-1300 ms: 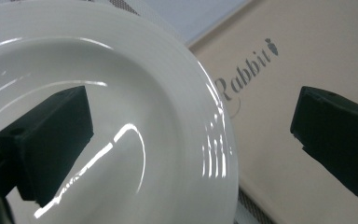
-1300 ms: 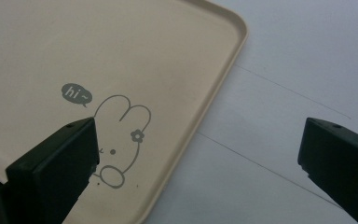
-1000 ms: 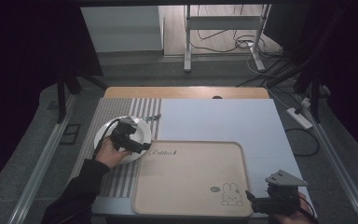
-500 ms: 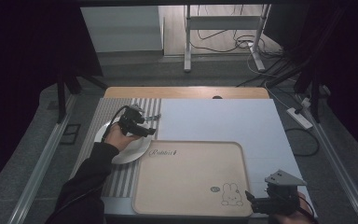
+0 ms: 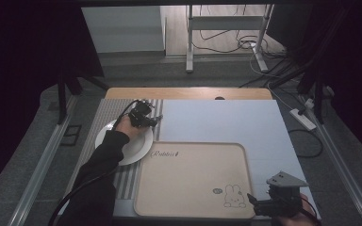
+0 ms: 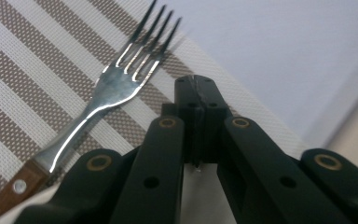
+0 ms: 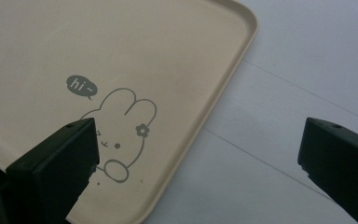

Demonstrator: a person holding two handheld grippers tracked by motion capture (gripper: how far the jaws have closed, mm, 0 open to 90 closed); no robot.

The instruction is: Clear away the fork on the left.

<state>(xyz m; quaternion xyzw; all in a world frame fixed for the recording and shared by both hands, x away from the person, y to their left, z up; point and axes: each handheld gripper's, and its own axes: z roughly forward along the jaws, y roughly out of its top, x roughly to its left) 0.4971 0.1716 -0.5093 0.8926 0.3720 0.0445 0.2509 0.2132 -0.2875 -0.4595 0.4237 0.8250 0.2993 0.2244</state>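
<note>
A steel fork (image 6: 121, 79) with a wooden handle lies on the striped placemat (image 6: 23, 93), just left of my left gripper's jaws. My left gripper (image 6: 196, 86) is shut: its jaws have just been closing and meet with nothing between them. In the high view it (image 5: 154, 119) sits past the far rim of the white plate (image 5: 136, 147), pointing right. My right gripper (image 7: 198, 135) stands open over the near right corner of the beige rabbit tray (image 7: 168, 56), with nothing between its jaws. In the high view it (image 5: 254, 201) is at the table's front edge.
The beige tray (image 5: 193, 183) lies in the front middle of the table, printed with a rabbit (image 5: 233, 196). A pale blue mat (image 5: 226, 120) covers the right and far side. The striped placemat (image 5: 106, 110) lies under the plate at the left.
My left hand moved from over the plate toward the far right, onto the placemat beside the fork, and its jaws came together. The right gripper stayed where it was.
</note>
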